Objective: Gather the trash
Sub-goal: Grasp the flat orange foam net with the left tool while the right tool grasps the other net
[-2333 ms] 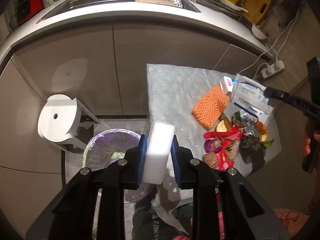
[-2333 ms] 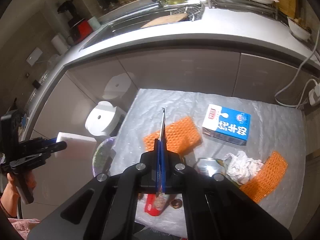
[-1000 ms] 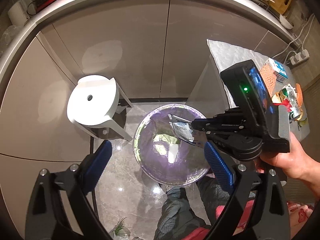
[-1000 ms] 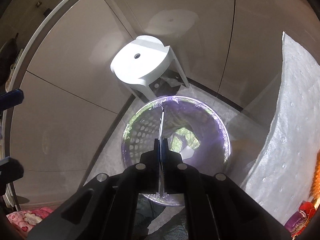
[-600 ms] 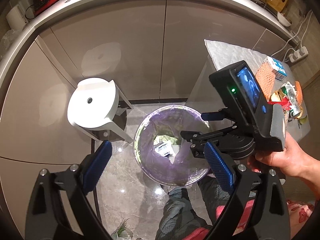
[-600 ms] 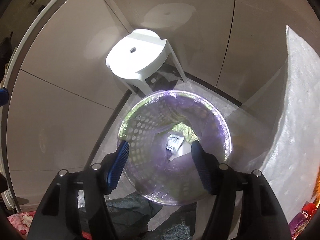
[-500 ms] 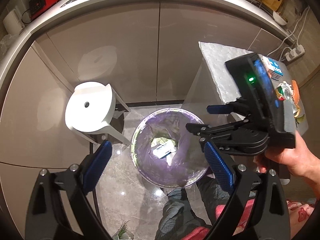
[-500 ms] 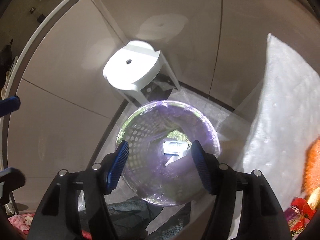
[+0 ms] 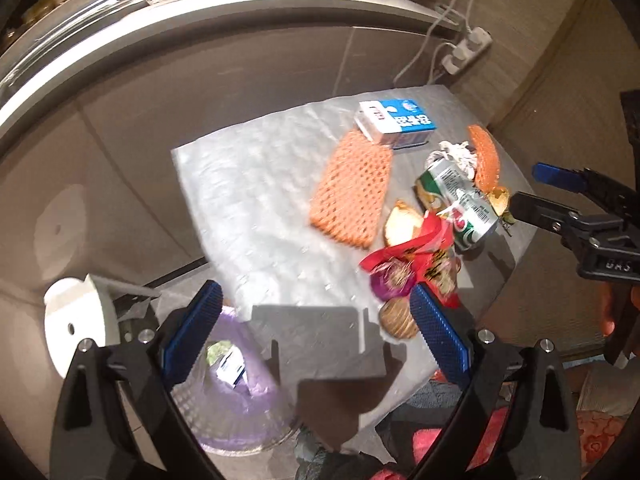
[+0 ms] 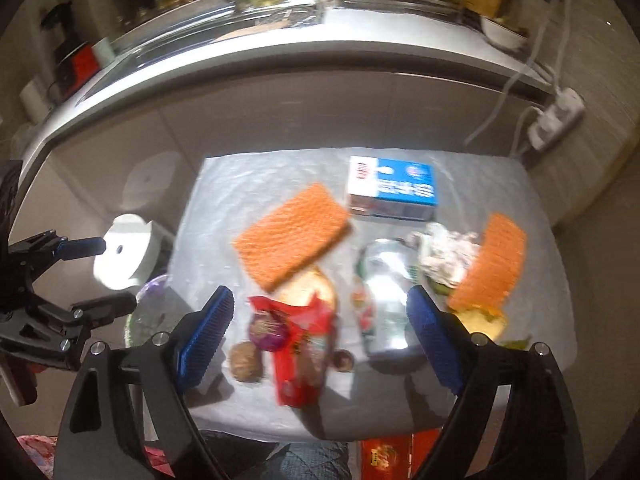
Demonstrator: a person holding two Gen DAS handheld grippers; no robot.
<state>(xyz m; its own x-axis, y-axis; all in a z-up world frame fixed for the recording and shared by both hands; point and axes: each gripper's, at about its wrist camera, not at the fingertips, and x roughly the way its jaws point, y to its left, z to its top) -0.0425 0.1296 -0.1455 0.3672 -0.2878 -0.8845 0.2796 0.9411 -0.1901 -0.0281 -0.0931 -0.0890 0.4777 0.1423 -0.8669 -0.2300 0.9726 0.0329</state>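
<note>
- The purple-lined bin (image 9: pixel 236 384) stands on the floor at the lower left, below the near left corner of the covered table (image 9: pixel 248 208); a small packet (image 9: pixel 231 364) already lies inside it.
- The left gripper (image 9: pixel 316 332) hangs over that near edge of the table with its blue pads wide apart and nothing between them, nearer to the bin than to most of the litter.
- Ahead of it and to the right lies the big orange foam net (image 9: pixel 352 188), its long axis running from the near edge towards the cabinets.
- At the middle front sit a red wrapper (image 10: pixel 304 344), a purple onion (image 10: pixel 267 332) and a brown round scrap (image 10: pixel 246 362), all bunched together just in front of the right gripper's left pad.
- The right gripper (image 10: pixel 320 340) has just been opening; its jaws stand wide, empty, and straddle this front heap.
- The crushed can (image 10: pixel 382 300) lies directly between those open pads in the wrist view, long axis pointing away from the gripper, so the pads would close across its narrow width. It looks the likeliest next pick, and the right hand is plainly the nearer.
- Farther back lies the blue-and-white carton (image 10: pixel 390 192), long axis across the view.
- At the right lie a crumpled tissue (image 10: pixel 448 252) and a smaller orange net (image 10: pixel 490 264), close to the right pad.
</note>
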